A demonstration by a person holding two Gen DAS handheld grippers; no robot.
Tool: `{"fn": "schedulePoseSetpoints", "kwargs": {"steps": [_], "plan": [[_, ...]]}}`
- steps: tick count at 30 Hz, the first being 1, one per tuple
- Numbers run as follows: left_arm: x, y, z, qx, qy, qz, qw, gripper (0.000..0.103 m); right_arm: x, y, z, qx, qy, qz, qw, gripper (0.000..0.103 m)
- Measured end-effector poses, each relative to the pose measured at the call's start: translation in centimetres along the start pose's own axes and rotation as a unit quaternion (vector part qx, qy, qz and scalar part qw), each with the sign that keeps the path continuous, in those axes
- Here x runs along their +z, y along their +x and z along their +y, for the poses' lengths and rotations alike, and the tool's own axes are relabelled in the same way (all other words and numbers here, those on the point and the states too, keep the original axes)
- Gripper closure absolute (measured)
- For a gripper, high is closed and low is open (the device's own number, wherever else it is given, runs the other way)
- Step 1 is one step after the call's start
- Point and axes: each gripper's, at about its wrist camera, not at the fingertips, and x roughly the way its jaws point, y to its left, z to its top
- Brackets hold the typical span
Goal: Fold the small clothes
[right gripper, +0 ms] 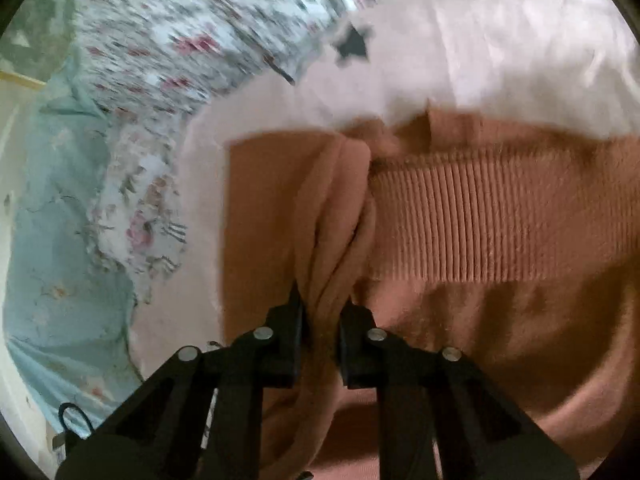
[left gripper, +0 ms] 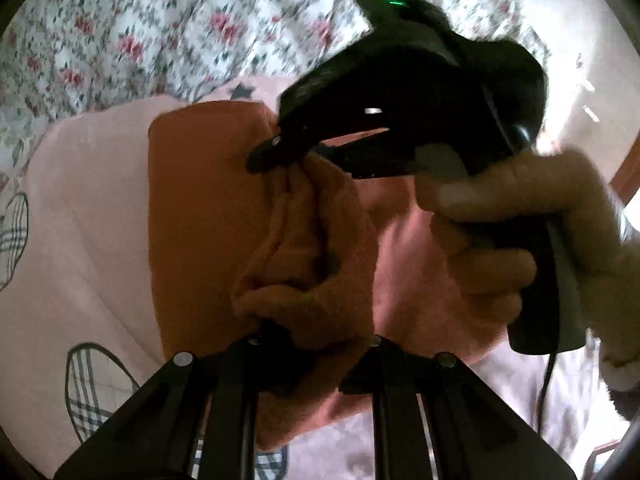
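Observation:
A small orange-brown knitted garment [left gripper: 200,208] lies on a pale pink blanket [left gripper: 80,240]. My left gripper [left gripper: 316,344] is shut on a bunched fold of the garment at the bottom of the left wrist view. Above it, my right gripper [left gripper: 280,156], held by a hand [left gripper: 520,232], pinches the same garment's edge. In the right wrist view my right gripper [right gripper: 322,320] is shut on a gathered ridge of the garment [right gripper: 520,340], with the ribbed hem band [right gripper: 500,220] stretching to the right beyond it.
A floral bedcover [left gripper: 180,32] runs behind the pink blanket [right gripper: 500,60]. A light blue sheet [right gripper: 60,240] lies to the left in the right wrist view. Plaid heart patches [left gripper: 88,392] and a dark star [right gripper: 354,46] mark the blanket.

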Motion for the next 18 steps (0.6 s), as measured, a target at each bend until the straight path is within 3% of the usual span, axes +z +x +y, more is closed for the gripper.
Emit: {"fn": "schedulePoseSetpoints", "kwargs": {"steps": [3, 7, 13, 18], "plan": [[1.3, -1.2, -1.8, -0.046, 0.003, -0.014, 0.9988, 0.09, -1.3, -4.9, 0.0, -0.007, 0.003, -0.045, 0.999, 0.088], [2.0, 0.7, -6.2, -0.095, 0.033, -0.006, 0.9949, 0.09, -2.7, -10.1, -3.5, -0.041, 0.015, -0.076, 0.996, 0.088], [2.0, 5.2, -10.3, -0.119, 0.054, 0.029, 0.991, 0.09, -3.3, -11.7, -9.1, -0.088, 0.039, -0.072, 0.993, 0.088], [1.8, 6.1, -11.3, -0.128, 0.056, 0.037, 0.9895, 0.089, -3.3, -11.9, -10.3, -0.093, 0.032, -0.076, 0.992, 0.088]]}}
